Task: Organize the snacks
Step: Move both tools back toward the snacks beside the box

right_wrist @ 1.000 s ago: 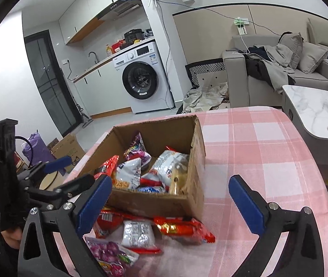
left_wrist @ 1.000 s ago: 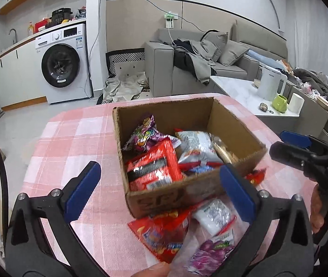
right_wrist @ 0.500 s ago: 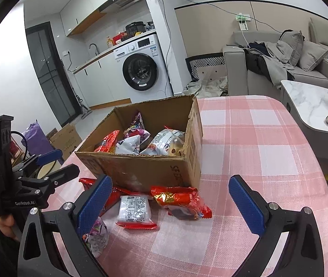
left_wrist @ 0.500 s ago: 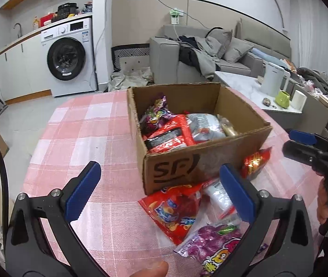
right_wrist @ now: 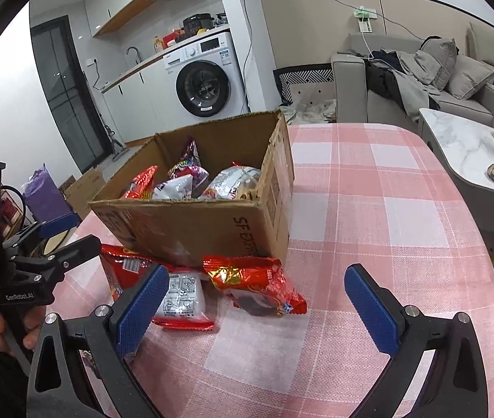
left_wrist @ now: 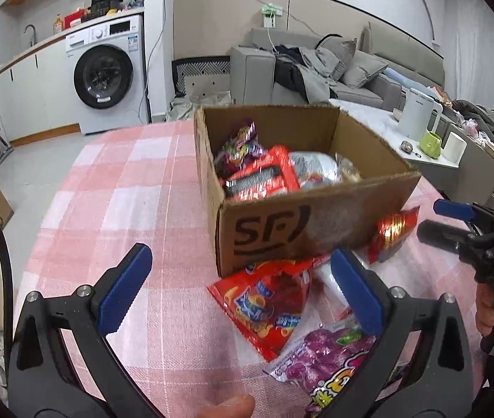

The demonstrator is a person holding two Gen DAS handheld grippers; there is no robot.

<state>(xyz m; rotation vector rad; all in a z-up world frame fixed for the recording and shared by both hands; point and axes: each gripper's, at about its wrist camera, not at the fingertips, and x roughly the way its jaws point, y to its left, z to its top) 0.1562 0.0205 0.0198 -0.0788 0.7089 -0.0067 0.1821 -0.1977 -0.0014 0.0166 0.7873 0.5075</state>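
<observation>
Both tongs gape empty; the red foil packet (right_wrist: 253,287) lies crosswise just ahead of the right tongs (right_wrist: 253,308), nearer than the left tongs (left_wrist: 240,287).

In the left wrist view, the purple snack bag (left_wrist: 320,362) at the lower right is partly hidden behind the claw finger (left_wrist: 354,289) and cut off by the bottom edge. The white packet (left_wrist: 330,280) is mostly covered. In the right wrist view, the printing on the cardboard box (right_wrist: 194,223) is cut off at its lower corner. The packets deep inside the box are only partly seen.
</observation>
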